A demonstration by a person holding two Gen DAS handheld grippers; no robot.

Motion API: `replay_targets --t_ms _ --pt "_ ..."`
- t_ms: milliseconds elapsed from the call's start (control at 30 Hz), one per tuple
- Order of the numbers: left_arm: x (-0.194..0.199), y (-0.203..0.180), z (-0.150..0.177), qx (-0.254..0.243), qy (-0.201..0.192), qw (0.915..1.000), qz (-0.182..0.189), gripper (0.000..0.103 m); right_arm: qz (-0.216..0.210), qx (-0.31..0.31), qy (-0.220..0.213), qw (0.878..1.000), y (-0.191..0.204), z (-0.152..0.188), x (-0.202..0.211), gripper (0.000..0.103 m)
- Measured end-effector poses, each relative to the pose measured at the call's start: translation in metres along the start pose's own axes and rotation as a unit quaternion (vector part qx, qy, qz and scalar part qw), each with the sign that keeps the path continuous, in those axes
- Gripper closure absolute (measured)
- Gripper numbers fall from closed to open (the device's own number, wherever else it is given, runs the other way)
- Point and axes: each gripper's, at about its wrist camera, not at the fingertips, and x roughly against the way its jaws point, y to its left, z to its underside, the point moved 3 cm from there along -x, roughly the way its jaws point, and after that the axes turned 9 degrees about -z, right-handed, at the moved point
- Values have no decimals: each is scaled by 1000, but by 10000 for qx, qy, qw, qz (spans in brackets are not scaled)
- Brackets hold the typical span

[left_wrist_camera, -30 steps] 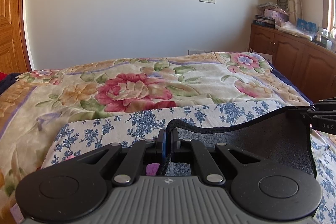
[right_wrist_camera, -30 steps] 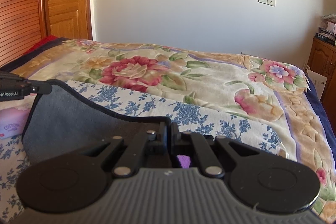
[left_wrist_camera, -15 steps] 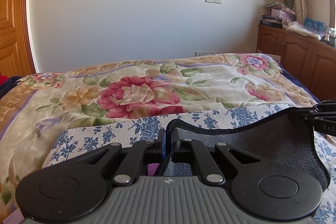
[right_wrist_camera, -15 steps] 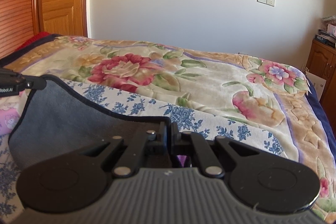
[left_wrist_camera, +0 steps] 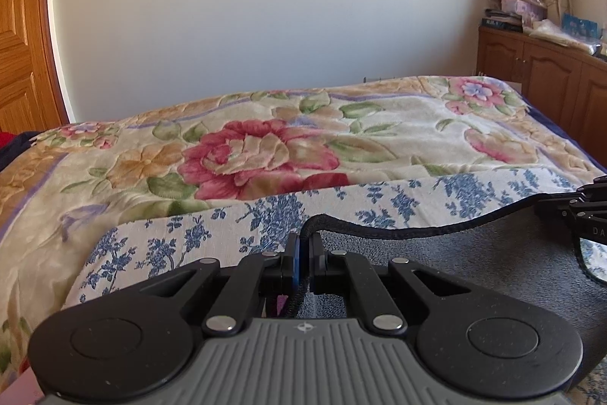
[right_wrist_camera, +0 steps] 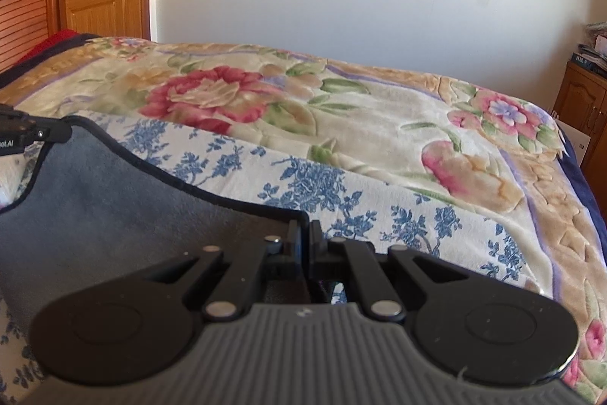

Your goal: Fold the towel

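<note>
Left wrist view: the left gripper (left_wrist_camera: 302,253) has its fingers pinched on one corner of the dark grey towel (left_wrist_camera: 474,253); the right gripper (right_wrist_camera: 303,241) pinches the other. Its edge sags between them above the blue-flowered sheet (left_wrist_camera: 265,211), toward twelve o'clock. Over the last second both have risen and tilted, so the fold is probably just starting.

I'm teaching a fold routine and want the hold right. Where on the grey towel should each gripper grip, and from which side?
At the two corners of one bound edge, as now: the left gripper and right gripper each pinch a corner of the grey towel, coming in from the near side. The dark hem looks firmer than the nap, and the edge spans between them.
</note>
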Motion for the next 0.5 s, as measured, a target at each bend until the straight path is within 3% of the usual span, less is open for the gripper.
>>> replay_targets --t_ms 500 --pt "-20 -5 13 -122 306 9994 -66 95 -60 -179 227 9996 -5 9 -15 98"
